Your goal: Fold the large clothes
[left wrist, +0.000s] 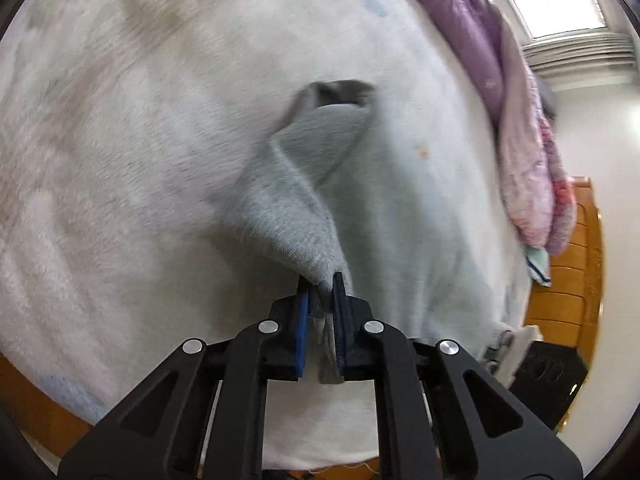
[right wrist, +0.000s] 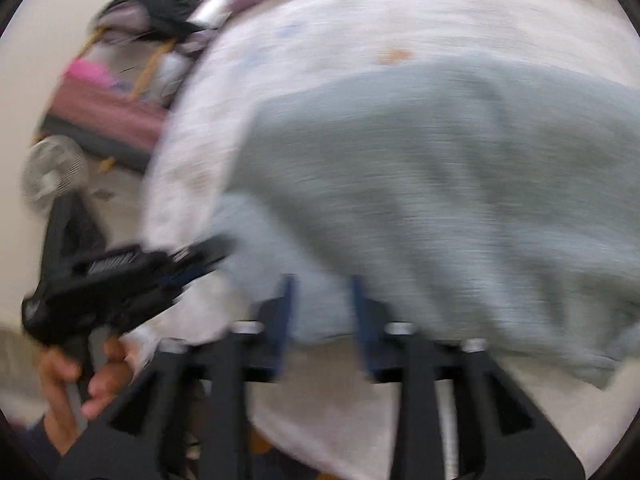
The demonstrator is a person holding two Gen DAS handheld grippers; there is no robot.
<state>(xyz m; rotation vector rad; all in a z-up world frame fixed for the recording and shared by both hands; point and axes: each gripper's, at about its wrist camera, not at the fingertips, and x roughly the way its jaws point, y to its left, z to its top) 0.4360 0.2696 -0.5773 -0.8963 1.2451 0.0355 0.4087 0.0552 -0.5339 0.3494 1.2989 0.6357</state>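
A light grey garment (left wrist: 288, 208) lies on a white fleecy bed cover (left wrist: 120, 140). Its sleeve runs away from me to an open cuff (left wrist: 340, 96). My left gripper (left wrist: 322, 280) is shut on a pinch of the grey fabric, which hangs down between the blue pads. The right wrist view is blurred: the garment (right wrist: 440, 180) spreads over the cover (right wrist: 320, 20), and my right gripper (right wrist: 322, 284) stands open just above its near edge, nothing pressed between the fingers. At the left of that view a hand (right wrist: 100, 376) holds the left gripper (right wrist: 212, 250) at the garment's corner.
A purple and pink quilt (left wrist: 520, 140) is heaped along the bed's far right side. Beyond it are a wooden bed frame (left wrist: 572, 280), a black box (left wrist: 552, 372) and a window (left wrist: 560, 0). A white fan (right wrist: 52, 172) and piled bedding (right wrist: 120, 112) sit left of the bed.
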